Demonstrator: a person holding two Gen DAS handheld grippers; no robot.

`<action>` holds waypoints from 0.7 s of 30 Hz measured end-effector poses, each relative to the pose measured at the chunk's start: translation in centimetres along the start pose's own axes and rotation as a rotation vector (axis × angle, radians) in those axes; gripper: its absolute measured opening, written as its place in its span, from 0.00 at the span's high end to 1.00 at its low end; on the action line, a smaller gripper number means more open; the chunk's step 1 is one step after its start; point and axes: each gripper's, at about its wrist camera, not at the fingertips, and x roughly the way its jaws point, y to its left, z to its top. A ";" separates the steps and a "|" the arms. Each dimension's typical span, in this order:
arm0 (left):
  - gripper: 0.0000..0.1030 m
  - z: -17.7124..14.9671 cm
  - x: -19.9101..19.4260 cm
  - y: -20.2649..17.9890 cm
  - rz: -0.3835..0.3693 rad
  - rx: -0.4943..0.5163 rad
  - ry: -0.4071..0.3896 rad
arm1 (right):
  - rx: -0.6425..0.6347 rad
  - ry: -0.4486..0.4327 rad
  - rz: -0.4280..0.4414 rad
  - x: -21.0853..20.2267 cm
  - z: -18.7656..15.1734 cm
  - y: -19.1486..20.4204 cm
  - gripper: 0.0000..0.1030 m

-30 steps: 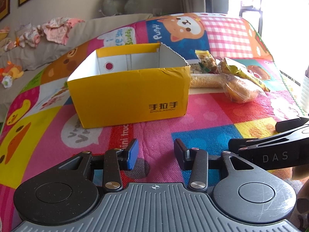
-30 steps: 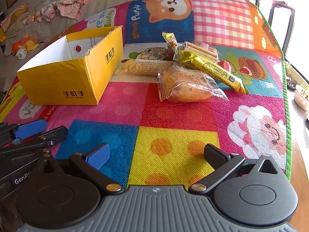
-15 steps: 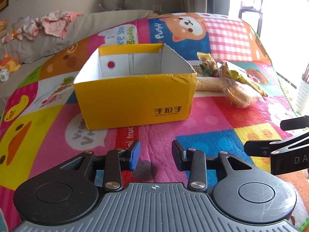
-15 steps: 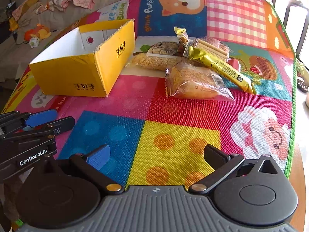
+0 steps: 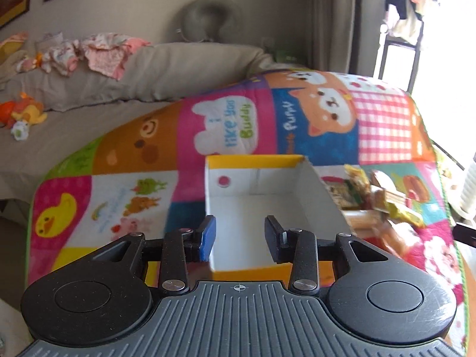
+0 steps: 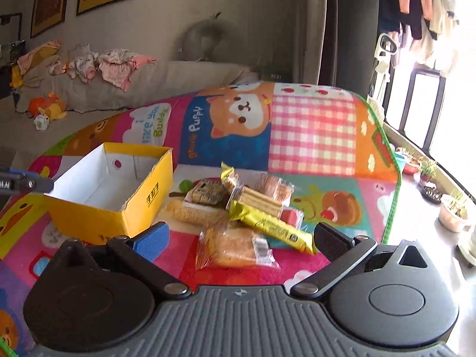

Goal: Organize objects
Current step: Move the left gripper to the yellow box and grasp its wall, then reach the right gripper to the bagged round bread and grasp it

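An open yellow cardboard box [image 5: 255, 158] with a white inside stands on the colourful mat, with nothing in it. My left gripper [image 5: 239, 232] hovers over its near part, open, nothing between its fingers. To the right of the box [image 6: 148, 199] lies a pile of wrapped snacks: a bread packet [image 6: 235, 248], a long yellow packet [image 6: 273, 226], a biscuit-stick packet [image 6: 258, 200], a grain bar [image 6: 193, 212] and a dark packet [image 6: 208, 193]. My right gripper [image 6: 241, 235] hangs wide open above the near side of the pile, apart from it. In the left wrist view the pile [image 5: 374, 199] is blurred.
The cartoon play mat [image 6: 312, 131] covers the table; its green edge runs along the right. Small plant pots [image 6: 452, 211] stand on the sill beyond it. Behind is a grey sofa [image 6: 178, 77] with crumpled clothes [image 6: 116, 68] and an orange soft toy [image 6: 49, 107].
Both grippers have risen, so both views look down from higher. The left gripper went from in front of the box to over its opening, with its jaws slightly narrower.
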 end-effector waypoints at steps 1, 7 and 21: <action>0.61 0.5 1.3 0.6 0.020 -0.013 0.033 | -0.005 0.002 0.002 0.4 0.5 -0.2 0.00; 0.61 0.2 8.3 2.9 0.028 -0.052 0.236 | -0.004 0.048 0.026 2.2 3.0 -0.9 0.00; 0.88 -1.9 11.4 2.9 -0.064 -0.013 0.341 | 0.012 0.129 -0.029 8.0 3.8 -5.6 0.00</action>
